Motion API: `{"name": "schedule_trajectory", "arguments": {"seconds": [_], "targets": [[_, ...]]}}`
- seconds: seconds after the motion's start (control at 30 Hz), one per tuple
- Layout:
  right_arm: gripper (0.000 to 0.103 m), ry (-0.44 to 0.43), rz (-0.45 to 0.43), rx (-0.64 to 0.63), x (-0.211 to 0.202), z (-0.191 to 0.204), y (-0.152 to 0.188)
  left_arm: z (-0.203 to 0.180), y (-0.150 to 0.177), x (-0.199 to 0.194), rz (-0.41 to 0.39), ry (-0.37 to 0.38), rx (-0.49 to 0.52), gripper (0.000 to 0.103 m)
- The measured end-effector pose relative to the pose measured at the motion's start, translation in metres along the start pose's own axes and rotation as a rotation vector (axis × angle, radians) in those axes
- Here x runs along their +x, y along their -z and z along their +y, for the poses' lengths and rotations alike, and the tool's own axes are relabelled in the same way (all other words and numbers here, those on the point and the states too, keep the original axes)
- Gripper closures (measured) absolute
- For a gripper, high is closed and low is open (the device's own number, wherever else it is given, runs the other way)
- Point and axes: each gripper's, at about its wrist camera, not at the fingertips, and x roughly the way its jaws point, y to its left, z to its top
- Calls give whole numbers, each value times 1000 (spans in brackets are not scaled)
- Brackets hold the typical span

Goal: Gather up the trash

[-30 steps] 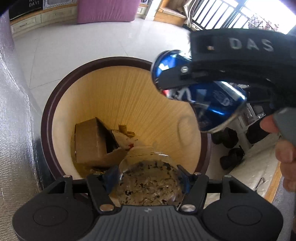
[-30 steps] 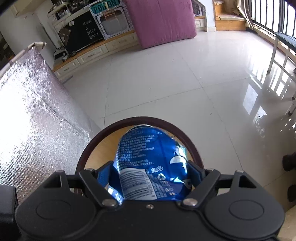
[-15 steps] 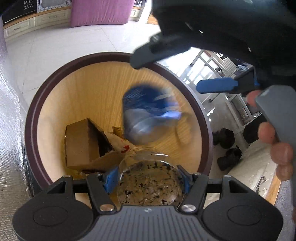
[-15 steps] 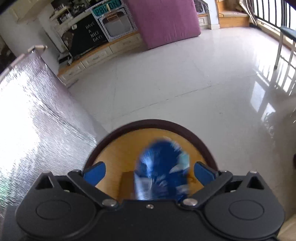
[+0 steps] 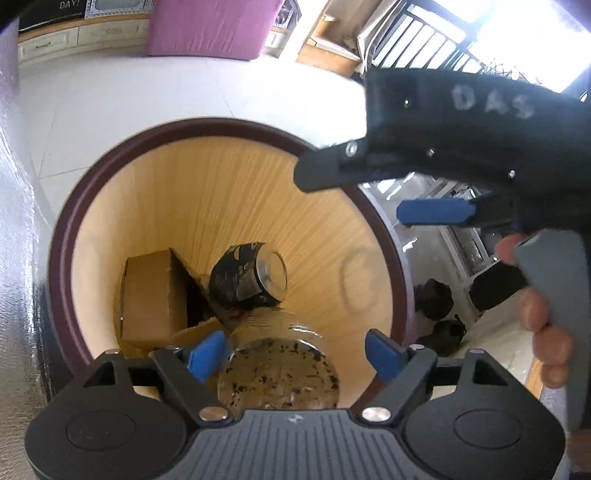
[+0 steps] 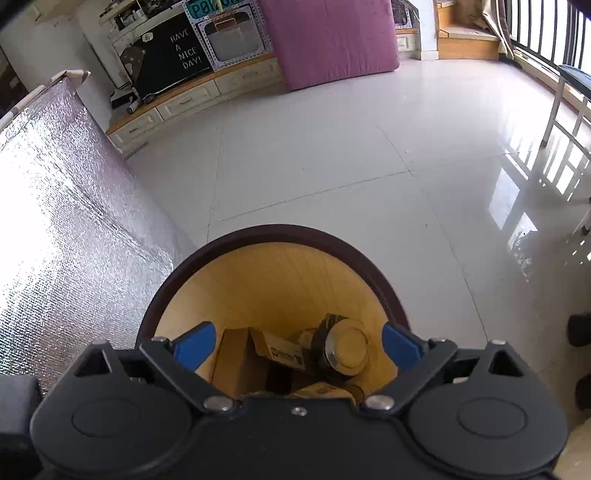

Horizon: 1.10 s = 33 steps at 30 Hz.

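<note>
Floor (image 6: 332, 155): white glossy tiles around the bin (image 5: 229, 127).
Left gripper (image 5: 295, 354): jaws just opened wider; the clear bottle (image 5: 277, 373) sits between them, pads apart from it.
Right gripper (image 6: 295, 345): jaws wide, nothing between.
Can (image 5: 247, 275): below the jaws, lying inside the bin beside a cardboard box (image 5: 147, 295).

"HAVE A NICE DAY!" in white on black board (image 6: 166, 55) by the cabinet. Teal plate (image 6: 207, 7) above reads "P0", rest cut off. Blurred "DAS" on right gripper (image 5: 384, 195) body.
</note>
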Motion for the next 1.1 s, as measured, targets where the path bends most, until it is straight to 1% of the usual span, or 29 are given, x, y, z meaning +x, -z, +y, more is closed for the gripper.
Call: {"name": "schedule_trajectory", "arguments": {"seconds": [0.07, 0.13, 0.2, 0.3, 0.37, 0.43, 0.53, 0.6, 0.63, 0.67, 0.73, 0.8, 0.93, 1.07, 1.1], "targets": [[10, 1, 1, 15, 0, -2, -1, -3, -1, -5, -8, -16, 8, 22], [12, 0, 0, 27, 1, -4, -4, -6, 0, -13, -6, -31, -1, 29], [15, -1, -2, 35, 0, -7, -4, -5, 2, -23, -3, -45, -19, 29], [17, -6, -2, 43, 0, -7, -5, -5, 2, -37, -6, -102, -4, 29], [18, -8, -4, 37, -1, -8, -4, -6, 4, -46, -8, -124, 2, 35], [19, -8, -6, 30, -2, -6, -4, -7, 6, -53, -2, -119, -2, 44], [23, -7, -6, 27, -3, -6, -3, -13, 9, -57, -5, -104, 9, 55], [27, -11, -8, 28, -4, -7, -3, -14, 9, -52, 4, -90, 16, 58], [28, -12, -8, 29, -4, -7, -3, -13, 9, -47, 4, -90, 18, 62], [29, -13, -8, 29, -4, -7, -2, -11, 9, -42, 8, -93, 16, 64], [32, -19, -5, 25, -5, -7, -2, -5, 9, -33, 23, -79, -1, 72], [34, -24, 0, 16, -6, -7, -3, -2, 10, -25, 37, -68, -14, 75], [35, -24, 9, 0, -6, -5, -5, -3, 10, -10, 54, -85, 8, 75], [36, -23, 30, -24, -5, -2, -2, -5, 7, -13, 39, -75, 2, 74], [36, -23, 37, -32, -5, -1, -2, -4, 7, -13, 37, -76, -5, 71]]}}
